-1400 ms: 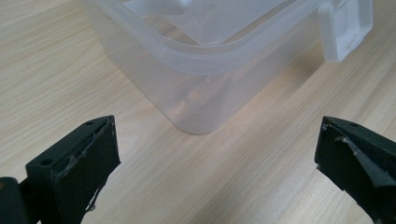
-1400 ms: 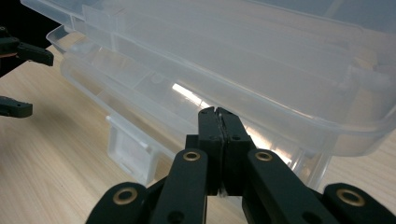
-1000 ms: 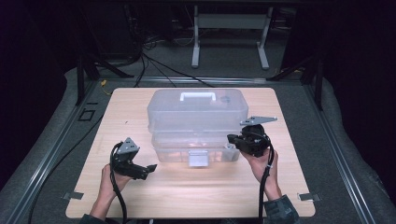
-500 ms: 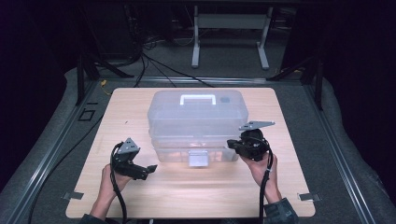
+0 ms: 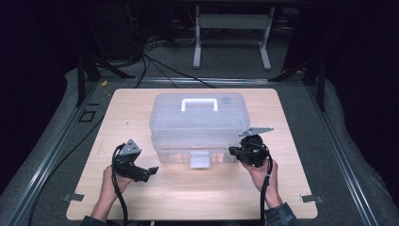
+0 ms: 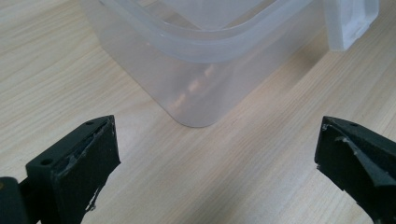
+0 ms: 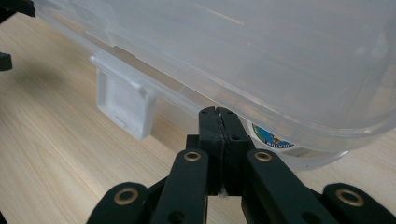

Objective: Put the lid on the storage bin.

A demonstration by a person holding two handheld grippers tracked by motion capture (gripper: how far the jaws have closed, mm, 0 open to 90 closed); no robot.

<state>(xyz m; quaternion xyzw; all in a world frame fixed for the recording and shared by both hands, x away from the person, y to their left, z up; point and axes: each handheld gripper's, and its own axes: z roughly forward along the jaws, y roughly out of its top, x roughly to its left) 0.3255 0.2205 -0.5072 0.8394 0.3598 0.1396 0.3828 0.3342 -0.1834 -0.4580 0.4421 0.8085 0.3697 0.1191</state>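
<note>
1. Right gripper (image 5: 234,150): jaws pressed together with nothing between them. In the right gripper view (image 7: 219,112) the tips sit just under the lid's rim at the front right corner of the storage box; whether they touch it cannot be told.
2. Left gripper (image 5: 153,170): jaws wide apart, nothing between them. It rests low over the table (image 5: 131,117), pointed at the front left corner of the box, a short way from it (image 6: 210,154).
3. Clear plastic storage box (image 5: 197,125): stands upright at the table's middle, between the two grippers.
4. Front latch (image 5: 199,160): hangs at the middle of the near wall, flap down.
5. White carry handle (image 5: 199,103): lies on the lid, toward the far side.
</note>
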